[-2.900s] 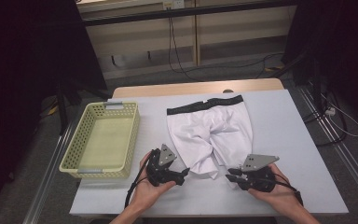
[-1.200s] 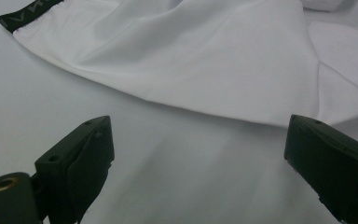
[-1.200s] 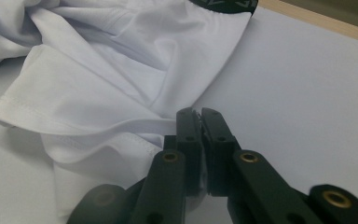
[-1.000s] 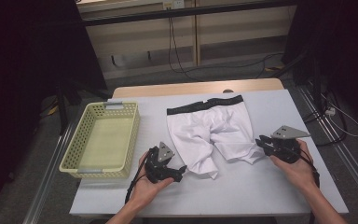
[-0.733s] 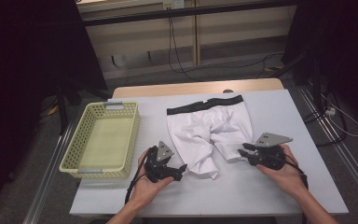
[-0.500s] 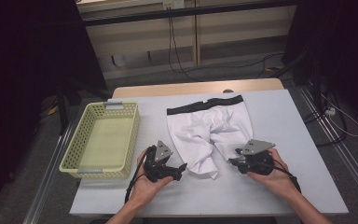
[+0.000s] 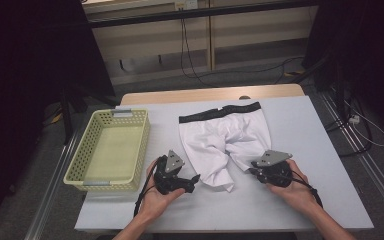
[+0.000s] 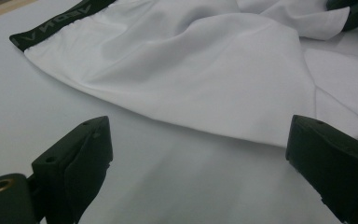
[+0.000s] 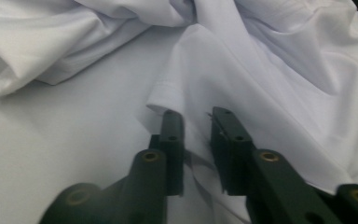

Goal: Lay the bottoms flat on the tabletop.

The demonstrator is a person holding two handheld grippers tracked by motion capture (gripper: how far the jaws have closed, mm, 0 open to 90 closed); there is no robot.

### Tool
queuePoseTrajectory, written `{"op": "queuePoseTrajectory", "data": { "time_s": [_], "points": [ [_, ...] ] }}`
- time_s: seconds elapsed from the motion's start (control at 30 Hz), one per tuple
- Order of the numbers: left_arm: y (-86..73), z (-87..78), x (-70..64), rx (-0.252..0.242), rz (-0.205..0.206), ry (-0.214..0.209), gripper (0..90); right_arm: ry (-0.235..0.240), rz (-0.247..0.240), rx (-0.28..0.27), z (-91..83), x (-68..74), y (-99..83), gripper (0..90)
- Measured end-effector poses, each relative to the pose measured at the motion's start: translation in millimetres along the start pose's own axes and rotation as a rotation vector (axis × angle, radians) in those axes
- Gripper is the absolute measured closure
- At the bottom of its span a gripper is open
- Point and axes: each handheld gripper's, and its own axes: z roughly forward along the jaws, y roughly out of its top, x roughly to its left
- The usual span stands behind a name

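Observation:
White shorts (image 7: 220, 135) with a black waistband (image 7: 220, 112) lie flat in the middle of the grey table (image 7: 305, 130). My right gripper (image 7: 254, 170) sits at the hem of the shorts' right leg. In the right gripper view its jaws (image 9: 197, 116) are pinched close together with the hem of the shorts (image 9: 270, 60) between them. My left gripper (image 7: 192, 181) rests on the table just left of the other leg. Its jaws (image 8: 200, 140) stand wide apart, with bare table between them and the shorts (image 8: 191, 70) a short way ahead.
A pale yellow perforated basket (image 7: 100, 185) stands at the table's left side with nothing in it. The table's front edge is close behind both hands. Cables and dark frames lie on the floor beyond the table.
My right gripper went out to the right along the leg hem, then came back left and towards me, where it has held still for half a second. The left gripper has stayed put.

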Motion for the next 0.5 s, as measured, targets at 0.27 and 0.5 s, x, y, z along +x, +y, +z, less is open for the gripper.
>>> {"op": "queuePoseTrajectory", "data": {
  "time_s": [0.27,0.5],
  "points": [
    [-0.7,1.2,-0.4,0.009,-0.007,0.0,7.4,0.004,0.055,-0.063,-11.4,-8.0,4.8,89.0],
    [-1.3,1.8,-0.5,0.023,-0.005,0.0,7.3,-0.026,0.138,-0.171,-33.7,-21.9,11.5,89.5]
  ]
}}
